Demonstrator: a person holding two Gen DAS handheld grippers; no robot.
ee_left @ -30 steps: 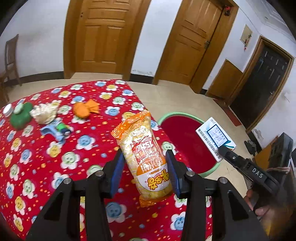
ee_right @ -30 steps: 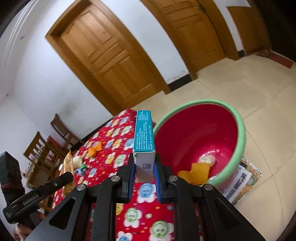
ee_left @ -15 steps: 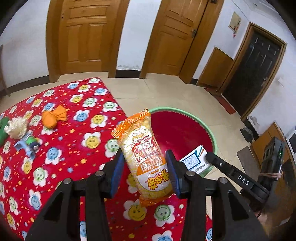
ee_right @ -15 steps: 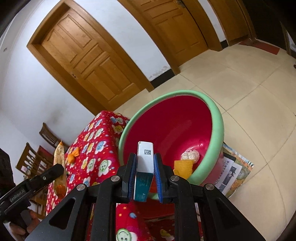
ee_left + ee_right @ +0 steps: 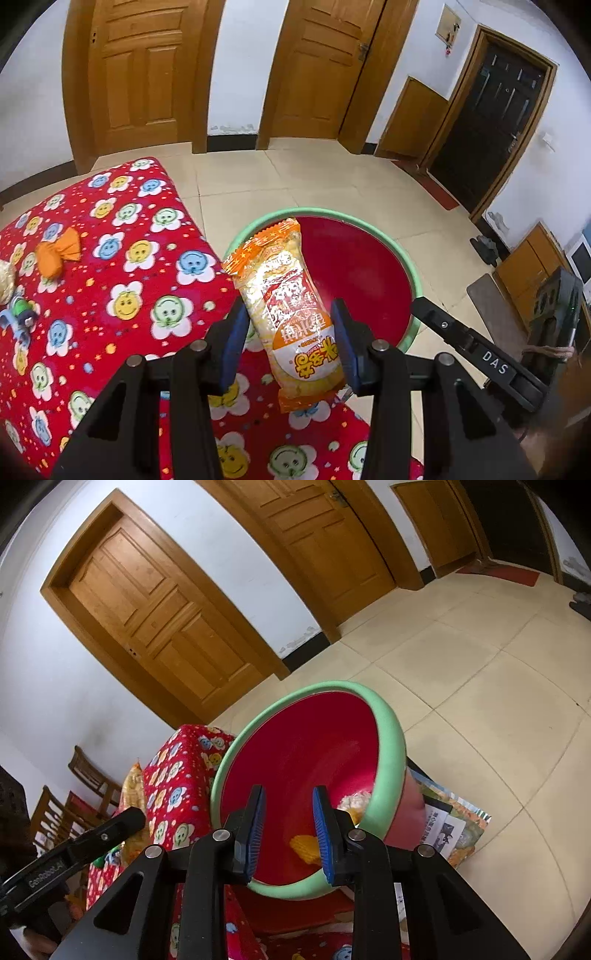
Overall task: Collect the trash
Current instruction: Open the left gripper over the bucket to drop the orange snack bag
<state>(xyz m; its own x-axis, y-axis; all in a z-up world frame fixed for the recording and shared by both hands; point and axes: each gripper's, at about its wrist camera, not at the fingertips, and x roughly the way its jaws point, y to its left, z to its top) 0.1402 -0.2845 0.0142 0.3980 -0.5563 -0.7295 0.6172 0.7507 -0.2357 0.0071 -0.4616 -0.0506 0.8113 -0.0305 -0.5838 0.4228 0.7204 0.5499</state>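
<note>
My left gripper (image 5: 290, 338) is shut on an orange and yellow snack packet (image 5: 291, 310) and holds it upright over the table edge, beside the basin. The red basin with a green rim (image 5: 415, 291) stands on the floor past the table corner. In the right wrist view my right gripper (image 5: 288, 830) is open and empty, right over the basin (image 5: 384, 760). Yellow trash (image 5: 304, 845) and a pale crumpled piece (image 5: 356, 799) lie inside it. The box I held is out of sight.
The table has a red flowered cloth (image 5: 110, 295). An orange wrapper (image 5: 57, 253) and a small toy (image 5: 20, 312) lie on it at the left. Magazines (image 5: 450, 823) lie under the basin. Wooden doors line the far wall; chairs (image 5: 66, 805) stand at the left.
My right gripper carried the blue and white box over the basin, opened, and the box is gone from it. My left gripper moved right with the packet, up to the basin.
</note>
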